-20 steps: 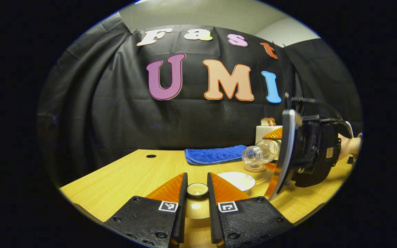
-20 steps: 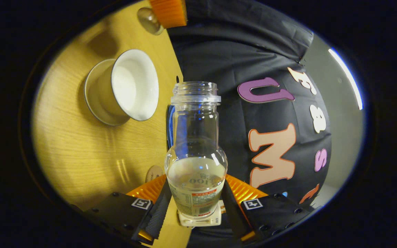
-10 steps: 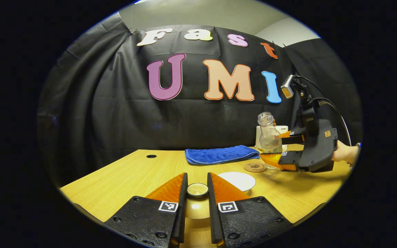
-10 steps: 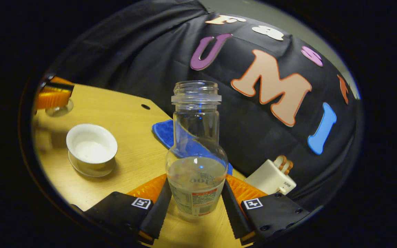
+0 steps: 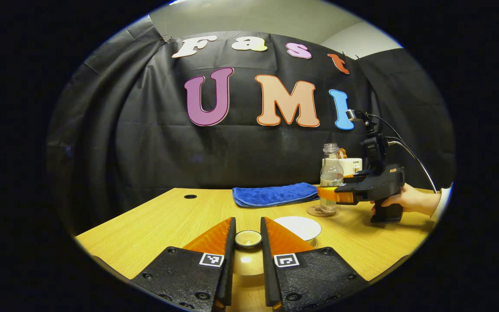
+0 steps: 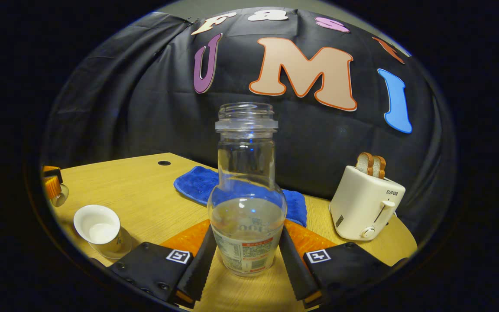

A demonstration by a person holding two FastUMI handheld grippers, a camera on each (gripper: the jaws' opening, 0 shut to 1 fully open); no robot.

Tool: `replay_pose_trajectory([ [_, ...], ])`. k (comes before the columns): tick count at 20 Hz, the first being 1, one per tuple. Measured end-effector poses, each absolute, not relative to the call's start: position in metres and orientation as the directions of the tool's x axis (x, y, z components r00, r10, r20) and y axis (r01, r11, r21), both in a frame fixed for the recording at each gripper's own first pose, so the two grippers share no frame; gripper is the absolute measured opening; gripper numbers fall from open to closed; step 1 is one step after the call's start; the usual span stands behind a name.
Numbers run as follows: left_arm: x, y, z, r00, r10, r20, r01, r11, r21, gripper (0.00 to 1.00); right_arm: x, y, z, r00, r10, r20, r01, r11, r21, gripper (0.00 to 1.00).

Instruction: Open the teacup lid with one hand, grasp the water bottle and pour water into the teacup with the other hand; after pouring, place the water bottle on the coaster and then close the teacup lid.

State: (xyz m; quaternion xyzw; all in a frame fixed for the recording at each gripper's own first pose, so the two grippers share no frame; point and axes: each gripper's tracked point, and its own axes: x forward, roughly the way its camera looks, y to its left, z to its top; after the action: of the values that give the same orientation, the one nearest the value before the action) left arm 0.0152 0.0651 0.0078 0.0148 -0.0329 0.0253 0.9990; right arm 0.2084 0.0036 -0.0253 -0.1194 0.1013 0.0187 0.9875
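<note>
We hold the bottle (image 6: 247, 208) upright, our right gripper (image 6: 247, 260) pinching its base, just over the coaster (image 5: 319, 211). Our left gripper (image 5: 248, 242) pinches the lid (image 5: 248, 238) by its knob, keeping the cup (image 5: 298, 227) uncovered.

Table (image 6: 145, 190): matt pale wood grain; water bottle (image 6: 247, 190): clear glossy plastic with a paper label; teacup (image 6: 98, 227): smooth glazed white ceramic; lid (image 5: 248, 238): glossy, knob reflective; towel (image 5: 273, 194): blue nappy cloth; toaster (image 6: 364, 203): smooth cream plastic; coaster (image 5: 316, 211): matt.
</note>
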Motion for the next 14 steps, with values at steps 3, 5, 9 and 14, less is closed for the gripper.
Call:
replay_pose_trajectory([
  [3,0.016,0.065,0.009,0.997,0.05,0.066,-0.051,0.998,0.028,0.27,0.218,0.003,-0.03,0.977,0.014,-0.213,-0.055,0.98,-0.19,0.8],
  [5,0.015,0.065,0.008,0.997,0.05,0.067,-0.052,0.998,0.028,0.26,0.222,0.0,-0.032,0.976,0.009,-0.217,-0.048,0.983,-0.177,0.82],
  [9,0.016,0.065,0.009,0.997,0.05,0.066,-0.052,0.998,0.028,0.26,0.226,0.0,-0.032,0.976,0.008,-0.218,-0.041,0.988,-0.149,0.81],
  [14,0.015,0.064,0.009,0.997,0.05,0.066,-0.052,0.998,0.028,0.27,0.227,-0.004,-0.04,0.972,-0.002,-0.234,-0.04,0.984,-0.174,0.82],
])
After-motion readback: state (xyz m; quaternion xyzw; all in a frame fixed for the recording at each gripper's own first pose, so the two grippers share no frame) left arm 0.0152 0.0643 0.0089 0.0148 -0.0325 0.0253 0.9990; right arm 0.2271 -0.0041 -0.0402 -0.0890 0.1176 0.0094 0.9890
